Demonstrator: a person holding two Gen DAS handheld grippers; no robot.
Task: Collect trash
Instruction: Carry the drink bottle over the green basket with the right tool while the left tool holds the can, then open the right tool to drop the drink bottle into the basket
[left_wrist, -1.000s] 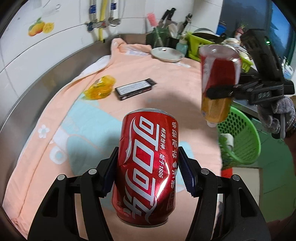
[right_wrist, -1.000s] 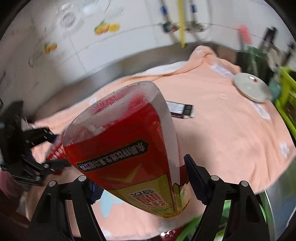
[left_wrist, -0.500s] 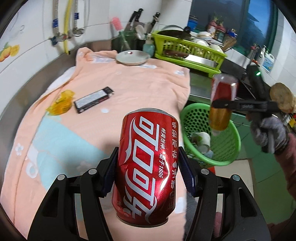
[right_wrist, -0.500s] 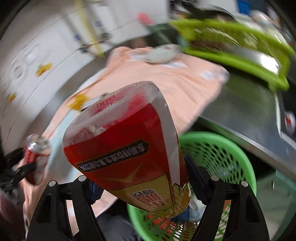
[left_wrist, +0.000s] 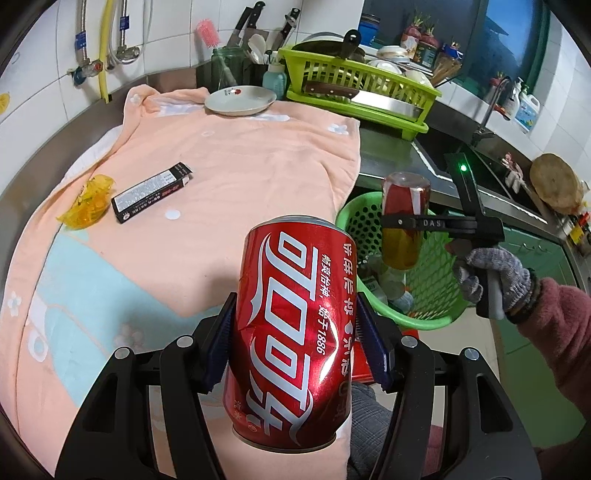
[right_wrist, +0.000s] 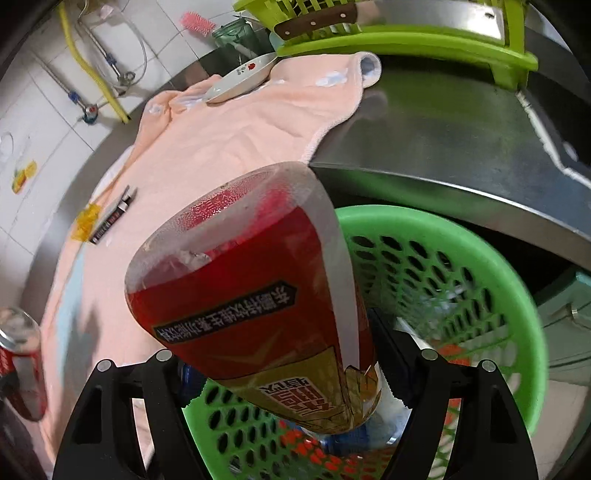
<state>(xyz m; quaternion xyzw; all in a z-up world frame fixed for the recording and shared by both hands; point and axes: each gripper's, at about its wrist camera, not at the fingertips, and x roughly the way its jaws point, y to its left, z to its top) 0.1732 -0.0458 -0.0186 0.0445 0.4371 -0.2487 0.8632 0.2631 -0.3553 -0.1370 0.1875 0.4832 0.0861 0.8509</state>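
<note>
My left gripper (left_wrist: 295, 350) is shut on a dented red cola can (left_wrist: 295, 317), its blue pads pressing both sides, above the front edge of the peach towel (left_wrist: 240, 155). To its right, my right gripper (left_wrist: 406, 223), held by a gloved hand (left_wrist: 491, 273), is shut on a red-and-yellow labelled bottle (left_wrist: 404, 229) hanging over the green mesh basket (left_wrist: 424, 317). In the right wrist view the bottle (right_wrist: 251, 295) fills the space between the right gripper's (right_wrist: 280, 369) fingers, with the basket (right_wrist: 498, 258) just below, holding other trash. The can (right_wrist: 18, 354) shows at the left edge.
A yellow wrapper (left_wrist: 86, 205) and a black box (left_wrist: 151, 192) lie on the towel's left part. A white plate (left_wrist: 240, 100) sits at its far end, beside a green dish rack (left_wrist: 354, 85). The steel counter (right_wrist: 461, 140) overhangs the basket's far side.
The right gripper has rolled and come down with the bottle from over the towel to over the basket. The left gripper has carried the can rightward, toward the towel's edge and the basket.
</note>
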